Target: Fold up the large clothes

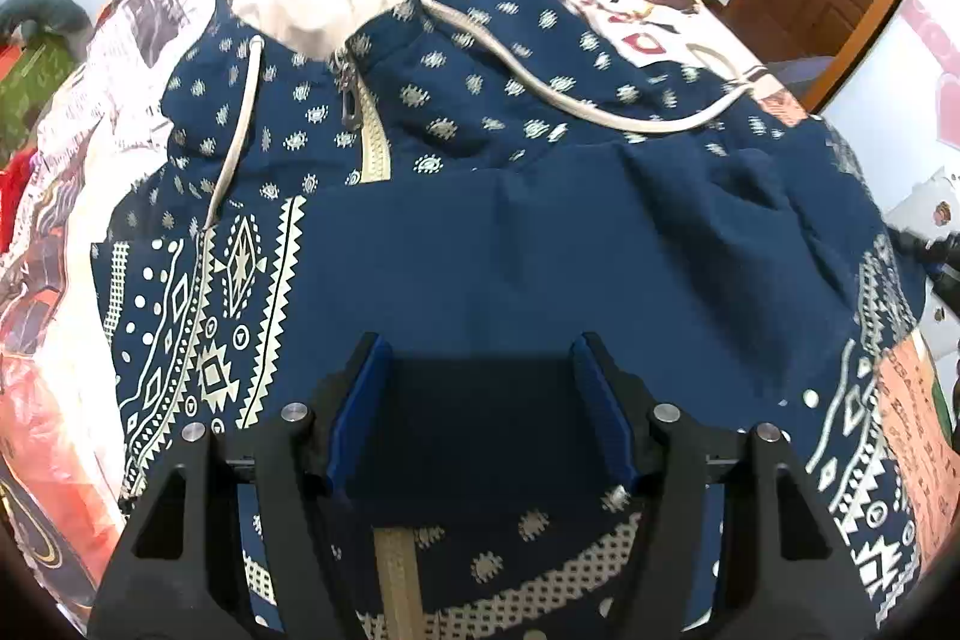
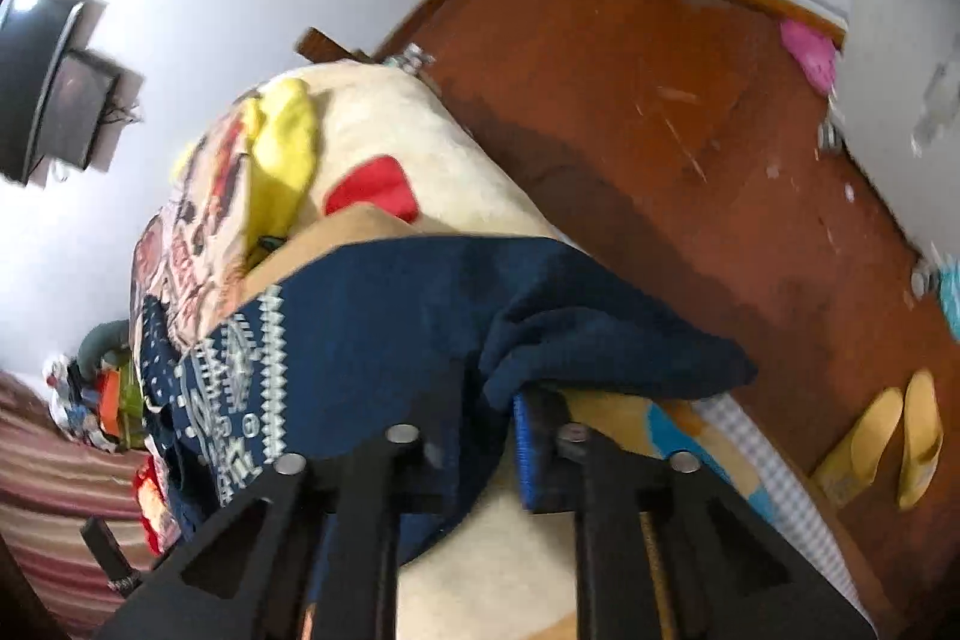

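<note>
The left claw (image 1: 483, 400) gapes wide over the navy hooded jacket with cream geometric print (image 1: 540, 244), gripping nothing. The right claw (image 2: 480, 436) pinches that jacket's plain navy edge (image 2: 600, 340).

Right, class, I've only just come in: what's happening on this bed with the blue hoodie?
A person with a hand-held gripper in each hand is folding a navy patterned hoodie spread on a bed. A plain navy part already lies folded over its front. The left hand-held gripper is open, hovering over that folded part and holding nothing. The right hand-held gripper has navy fabric bunched between its fingers at the bed's edge; that view is blurred.
</note>
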Action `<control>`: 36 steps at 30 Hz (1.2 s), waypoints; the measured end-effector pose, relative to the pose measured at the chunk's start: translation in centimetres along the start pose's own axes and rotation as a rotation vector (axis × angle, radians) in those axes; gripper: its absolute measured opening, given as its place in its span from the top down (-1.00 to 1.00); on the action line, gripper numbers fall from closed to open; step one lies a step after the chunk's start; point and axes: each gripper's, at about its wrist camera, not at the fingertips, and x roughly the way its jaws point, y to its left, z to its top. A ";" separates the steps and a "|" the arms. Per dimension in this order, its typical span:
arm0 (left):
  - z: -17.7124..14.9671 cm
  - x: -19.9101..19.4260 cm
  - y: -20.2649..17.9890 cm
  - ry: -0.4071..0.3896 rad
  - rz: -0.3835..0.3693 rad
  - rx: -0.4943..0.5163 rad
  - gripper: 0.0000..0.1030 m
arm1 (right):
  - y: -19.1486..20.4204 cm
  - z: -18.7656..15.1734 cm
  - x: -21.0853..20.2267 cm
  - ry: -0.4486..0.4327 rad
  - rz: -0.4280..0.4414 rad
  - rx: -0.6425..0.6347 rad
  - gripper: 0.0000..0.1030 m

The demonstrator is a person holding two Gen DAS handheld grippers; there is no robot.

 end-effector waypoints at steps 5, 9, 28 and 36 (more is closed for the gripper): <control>-0.2 -2.5 -0.1 -0.057 0.016 0.018 -0.23 | 4.7 0.7 -5.2 -0.162 0.070 -0.119 0.86; -0.3 -5.0 0.9 -0.112 -0.011 -0.018 -0.23 | 9.4 1.1 -8.8 -0.234 0.171 -0.202 0.87; -4.6 -11.4 6.2 -0.221 0.050 -0.032 -0.23 | 31.5 -11.6 -1.2 0.004 0.350 -0.588 0.87; -6.5 -11.9 8.6 -0.219 0.102 -0.040 -0.23 | 31.1 -17.8 6.3 0.244 0.187 -0.679 0.86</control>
